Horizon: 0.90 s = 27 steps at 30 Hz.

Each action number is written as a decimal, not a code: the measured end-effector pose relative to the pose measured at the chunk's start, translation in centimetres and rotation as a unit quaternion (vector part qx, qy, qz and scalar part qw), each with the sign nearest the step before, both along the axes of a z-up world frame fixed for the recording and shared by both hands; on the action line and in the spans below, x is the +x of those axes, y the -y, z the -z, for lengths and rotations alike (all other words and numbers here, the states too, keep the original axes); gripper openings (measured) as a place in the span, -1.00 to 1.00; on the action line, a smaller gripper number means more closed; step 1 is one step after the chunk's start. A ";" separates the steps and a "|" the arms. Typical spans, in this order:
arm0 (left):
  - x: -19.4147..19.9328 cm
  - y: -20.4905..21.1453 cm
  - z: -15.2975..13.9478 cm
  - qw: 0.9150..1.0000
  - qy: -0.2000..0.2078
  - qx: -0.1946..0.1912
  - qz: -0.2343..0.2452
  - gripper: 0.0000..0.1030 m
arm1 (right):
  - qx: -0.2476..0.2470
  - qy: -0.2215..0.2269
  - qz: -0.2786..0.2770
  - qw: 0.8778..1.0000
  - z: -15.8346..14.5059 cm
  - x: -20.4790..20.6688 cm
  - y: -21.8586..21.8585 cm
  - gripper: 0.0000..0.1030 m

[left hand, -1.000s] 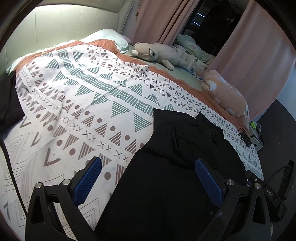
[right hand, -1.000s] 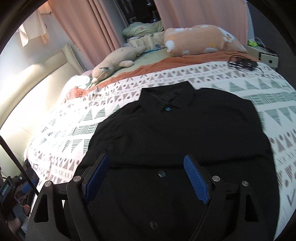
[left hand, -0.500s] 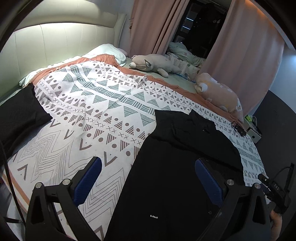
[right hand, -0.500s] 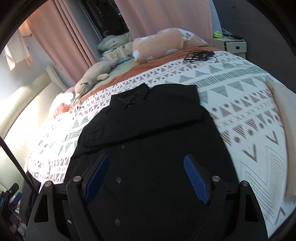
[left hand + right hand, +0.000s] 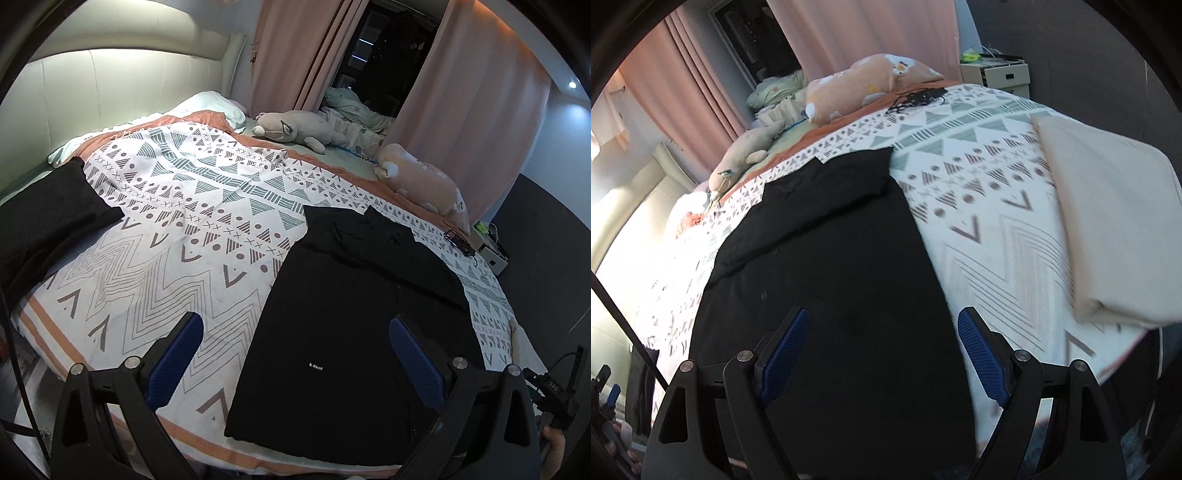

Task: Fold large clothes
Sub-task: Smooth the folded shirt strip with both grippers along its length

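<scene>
A black button shirt (image 5: 354, 314) lies flat on the patterned bedspread (image 5: 177, 229), sleeves folded in, collar toward the far side, hem at the near bed edge. It also shows in the right wrist view (image 5: 827, 266). My left gripper (image 5: 295, 354) is open and empty, held above the shirt's lower left part near the hem. My right gripper (image 5: 882, 350) is open and empty above the shirt's lower half. Neither touches the cloth.
A folded black garment (image 5: 48, 221) lies at the bed's left. A folded beige cloth (image 5: 1108, 221) lies at the bed's right. Plush toys (image 5: 299, 127) and a peach pillow (image 5: 424, 181) sit at the far side. A black cable bundle (image 5: 460, 240) and a small nightstand (image 5: 997, 72) are nearby.
Both grippers have pulled back and up from the shirt toward the near bed edge, so more of the bed shows. Both stayed open.
</scene>
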State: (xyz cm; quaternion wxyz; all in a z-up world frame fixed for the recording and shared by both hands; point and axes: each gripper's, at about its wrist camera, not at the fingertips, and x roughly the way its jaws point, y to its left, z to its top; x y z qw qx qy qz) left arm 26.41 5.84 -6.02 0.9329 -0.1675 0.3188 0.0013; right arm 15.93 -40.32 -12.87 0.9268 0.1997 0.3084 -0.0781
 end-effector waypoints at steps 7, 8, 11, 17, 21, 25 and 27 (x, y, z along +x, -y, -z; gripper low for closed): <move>-2.5 -2.0 1.6 1.000 -0.011 -0.019 0.010 1.00 | 0.008 -0.023 -0.019 1.000 1.1 -4.4 2.1 0.59; -2.7 -2.2 1.9 1.000 -0.013 -0.021 0.015 1.00 | 0.011 -0.026 -0.019 0.999 1.4 -4.9 2.6 0.59; -3.2 -2.8 3.3 0.999 -0.028 -0.022 0.018 1.00 | 0.015 -0.033 -0.012 0.999 2.0 -6.2 3.7 0.59; -3.3 -4.1 6.8 0.995 -0.057 -0.070 0.039 0.89 | 0.059 -0.038 -0.040 0.997 3.9 -6.8 4.7 0.61; -2.5 -4.3 9.4 0.990 -0.094 -0.091 0.049 0.62 | 0.104 -0.039 -0.064 0.992 5.7 -6.3 5.6 0.61; -1.6 -4.2 12.0 0.983 -0.123 -0.125 0.064 0.44 | 0.122 -0.039 -0.085 0.988 7.2 -5.7 6.2 0.61; -1.1 -4.1 12.9 0.979 -0.134 -0.136 0.070 0.41 | 0.129 -0.040 -0.086 0.987 7.7 -5.2 6.7 0.53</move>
